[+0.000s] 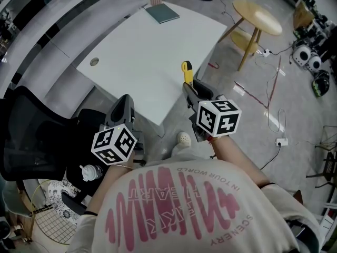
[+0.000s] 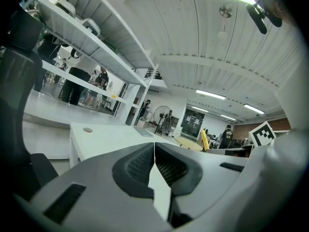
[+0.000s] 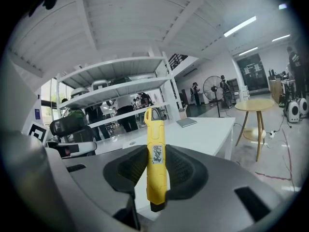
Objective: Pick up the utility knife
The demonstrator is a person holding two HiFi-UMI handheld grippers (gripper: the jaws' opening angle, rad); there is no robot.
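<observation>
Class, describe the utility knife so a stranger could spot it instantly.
Find the large white table; the right gripper hovers beside its near corner. Clamped in its jaws is the utility knife, bright yellow against grey gripper and white tabletop.

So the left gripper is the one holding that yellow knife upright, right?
Not the left. It is the right gripper that holds the yellow knife upright, clamped between its jaws, as the right gripper view shows. The left gripper has its jaws shut with nothing between them.
</observation>
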